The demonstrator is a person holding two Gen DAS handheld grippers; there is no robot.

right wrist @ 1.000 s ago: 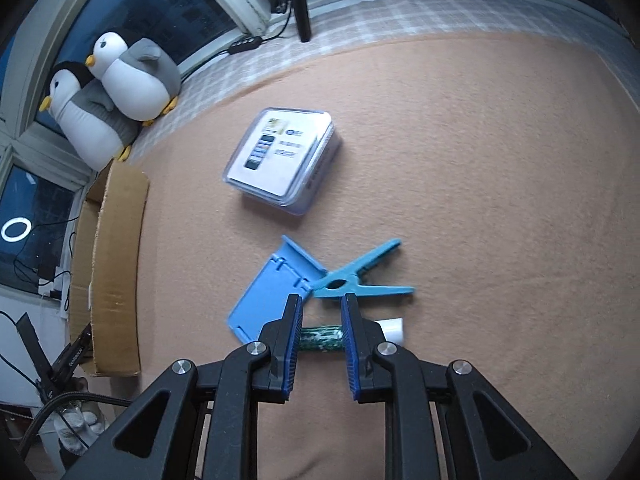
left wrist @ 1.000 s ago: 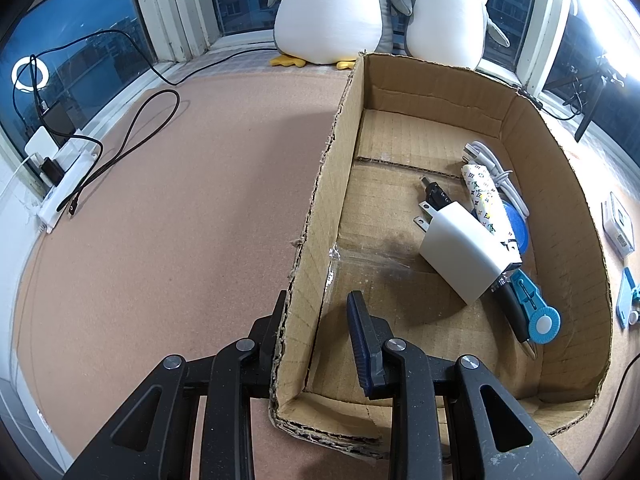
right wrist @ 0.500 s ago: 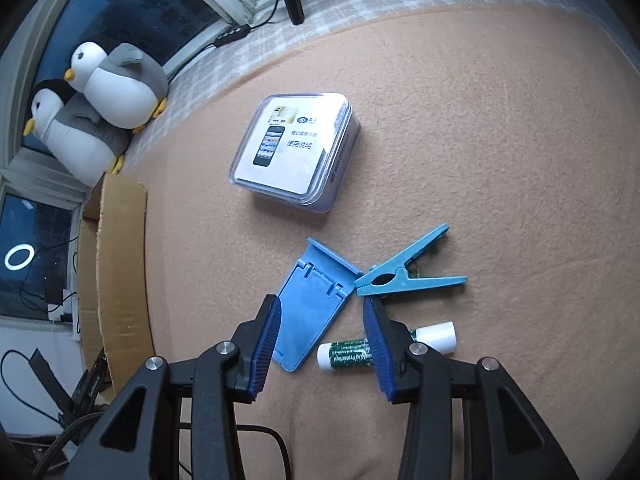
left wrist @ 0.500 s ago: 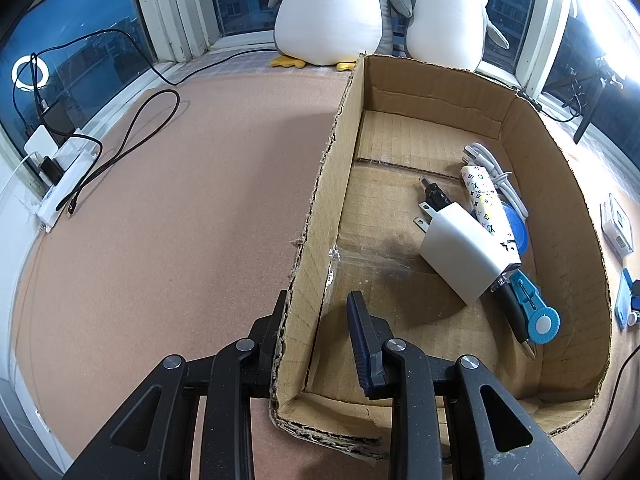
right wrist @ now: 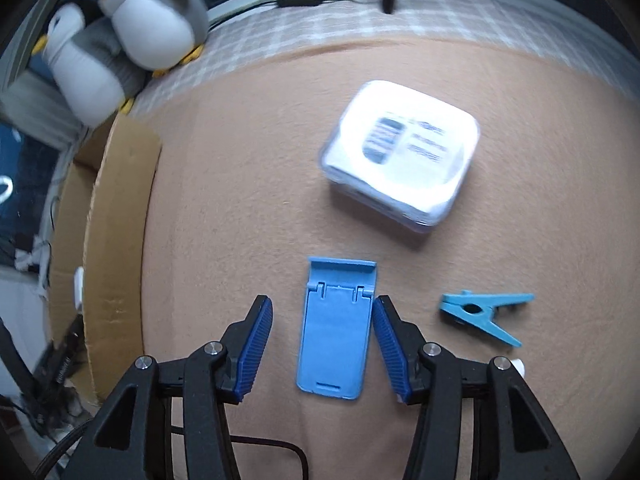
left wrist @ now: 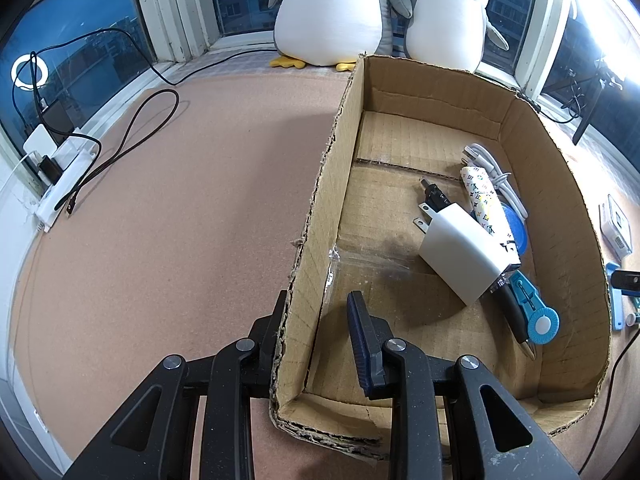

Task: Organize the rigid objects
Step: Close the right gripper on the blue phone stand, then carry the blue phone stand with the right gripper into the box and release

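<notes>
My left gripper (left wrist: pixel 318 300) is shut on the left wall of the cardboard box (left wrist: pixel 560 200), one finger outside it and one inside. In the box lie a white charger (left wrist: pixel 464 252), a patterned tube (left wrist: pixel 486 200), a white cable (left wrist: pixel 492 168) and a blue round cutter (left wrist: pixel 538 316). My right gripper (right wrist: pixel 323 304) points down at the mat and its jaws are opening. A flat blue phone stand (right wrist: pixel 336 336) lies between the fingers, and the pads do not press on it. A blue clothespin (right wrist: pixel 484 312) lies to the stand's right.
A clear plastic case (right wrist: pixel 400 152) with a printed leaflet sits beyond the stand. The cardboard box (right wrist: pixel 116 220) stands at the left of the right wrist view. Two plush penguins (left wrist: pixel 332 8) sit by the window. A power strip (left wrist: pixel 64 176) and a black cable (left wrist: pixel 132 136) lie at the left.
My right gripper has shifted across the mat and rolled, its jaws have spread, and the blue stand now lies between them instead of the green tube. The left gripper has kept still.
</notes>
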